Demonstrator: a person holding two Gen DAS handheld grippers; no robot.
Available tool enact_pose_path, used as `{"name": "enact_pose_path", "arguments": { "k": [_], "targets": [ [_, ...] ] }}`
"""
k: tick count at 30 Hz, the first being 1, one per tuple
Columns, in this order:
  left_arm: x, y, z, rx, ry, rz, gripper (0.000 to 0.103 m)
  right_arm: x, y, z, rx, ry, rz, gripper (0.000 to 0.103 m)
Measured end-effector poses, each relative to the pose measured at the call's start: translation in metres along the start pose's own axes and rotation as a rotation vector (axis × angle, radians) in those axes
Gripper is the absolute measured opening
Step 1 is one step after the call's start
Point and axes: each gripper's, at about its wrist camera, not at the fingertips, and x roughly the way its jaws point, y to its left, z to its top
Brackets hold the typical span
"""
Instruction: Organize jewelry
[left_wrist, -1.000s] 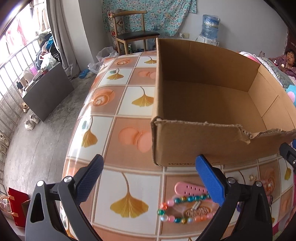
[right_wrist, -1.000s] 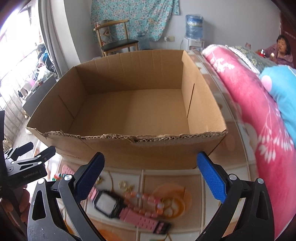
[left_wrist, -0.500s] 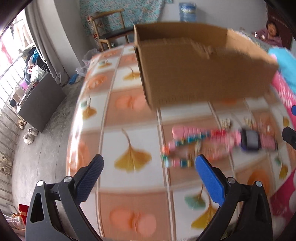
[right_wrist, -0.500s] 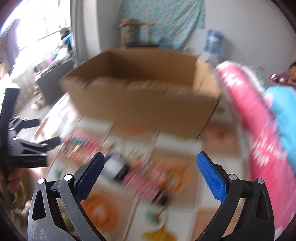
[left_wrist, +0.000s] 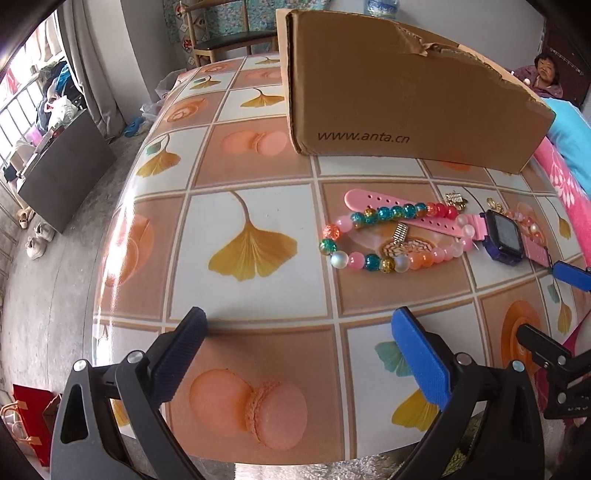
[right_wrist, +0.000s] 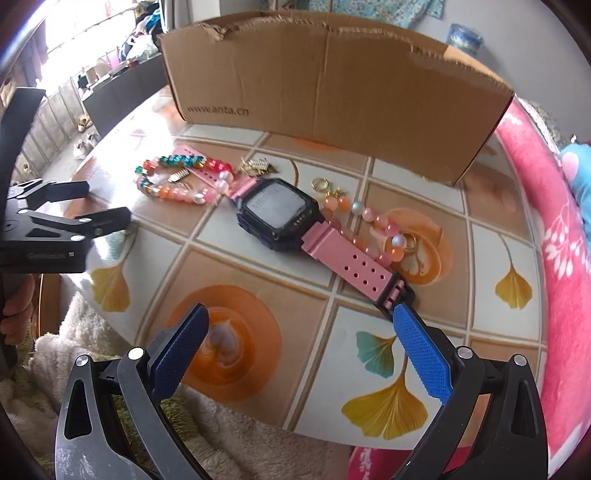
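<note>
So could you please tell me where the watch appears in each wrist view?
Left wrist: the watch lies at the right edge, right of the colourful bracelet.
Right wrist: the watch sits centre frame, again right of that bracelet.
Shared landmark: the cardboard box stands behind it in both.

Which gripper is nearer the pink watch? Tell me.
Right. The right gripper hovers open just short of the pink watch, one finger beside its buckle; the left gripper hangs open farther back, off toward the beaded bracelet.
</note>
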Motion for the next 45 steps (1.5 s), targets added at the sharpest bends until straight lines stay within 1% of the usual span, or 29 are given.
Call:
{"name": "enact_pose_path", "arguments": {
  "k": [7, 8, 16, 22, 26, 45],
  "targets": [
    [0.003, -0.001, 0.005, 0.005, -0.002, 0.004, 0.099, 0.003, -0.003, 0.003, 0.008, -0.011, -0.001, 0.096],
    [0.003, 0.000, 0.005, 0.004, -0.003, 0.003, 0.099, 0.006, -0.008, 0.004, 0.009, -0.011, -0.002, 0.096],
    [0.001, -0.002, 0.002, 0.007, -0.012, -0.004, 0.099, 0.000, -0.010, -0.003, 0.018, -0.030, -0.004, 0.096],
    [0.003, 0.000, 0.005, 0.004, 0.003, -0.008, 0.099, 0.000, -0.010, -0.001, 0.020, -0.014, -0.007, 0.096],
    [0.003, 0.000, 0.005, 0.003, 0.003, -0.008, 0.099, 0.000, -0.009, -0.002, 0.019, -0.027, -0.006, 0.097],
    [0.003, 0.001, 0.003, 0.003, -0.012, -0.010, 0.099, 0.000, -0.009, -0.002, 0.026, -0.027, -0.011, 0.097]
  ]
}}
